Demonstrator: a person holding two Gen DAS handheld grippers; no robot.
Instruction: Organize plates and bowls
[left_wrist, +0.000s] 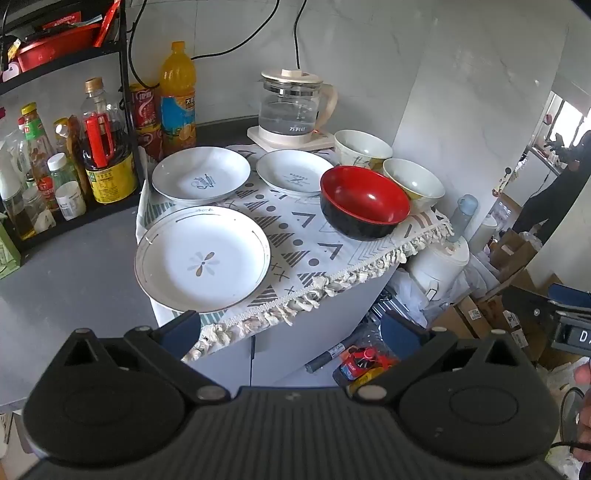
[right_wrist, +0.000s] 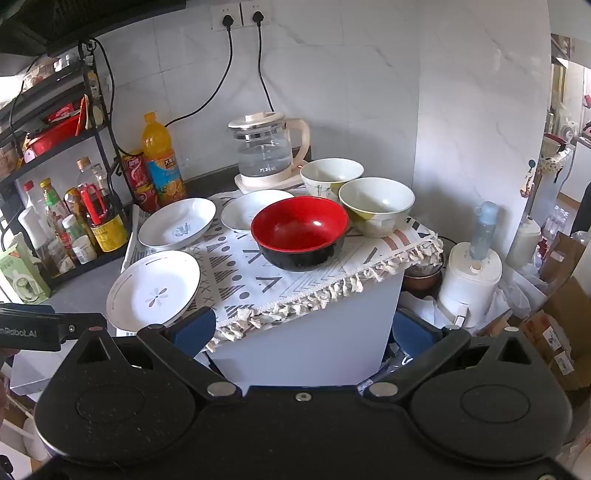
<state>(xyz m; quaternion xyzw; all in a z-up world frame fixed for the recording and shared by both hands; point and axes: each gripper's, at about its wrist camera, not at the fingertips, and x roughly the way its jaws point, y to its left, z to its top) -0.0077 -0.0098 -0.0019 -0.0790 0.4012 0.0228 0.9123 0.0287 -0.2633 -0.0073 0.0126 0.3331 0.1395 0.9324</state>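
Three white plates lie on a patterned cloth (left_wrist: 295, 236): a large one with a flower mark (left_wrist: 202, 257) (right_wrist: 153, 290) at the near left, one with script (left_wrist: 201, 173) (right_wrist: 177, 222) behind it, and a smaller one (left_wrist: 293, 171) (right_wrist: 243, 212) mid-back. A red-and-black bowl (left_wrist: 364, 201) (right_wrist: 301, 232) stands at the right, with two white bowls (left_wrist: 413, 179) (left_wrist: 362, 147) (right_wrist: 376, 205) (right_wrist: 330, 175) behind it. My left gripper (left_wrist: 291, 332) is open and empty, just short of the flower plate's near rim. My right gripper (right_wrist: 303, 334) is open and empty, below the cloth's fringe.
A glass kettle (left_wrist: 291, 107) (right_wrist: 267, 151) stands on its base behind the plates. A rack of bottles and jars (left_wrist: 66, 162) (right_wrist: 70, 221) and an orange drink bottle (left_wrist: 178, 96) flank the left. A white appliance (right_wrist: 469, 277) and cardboard boxes (right_wrist: 554, 332) sit lower right.
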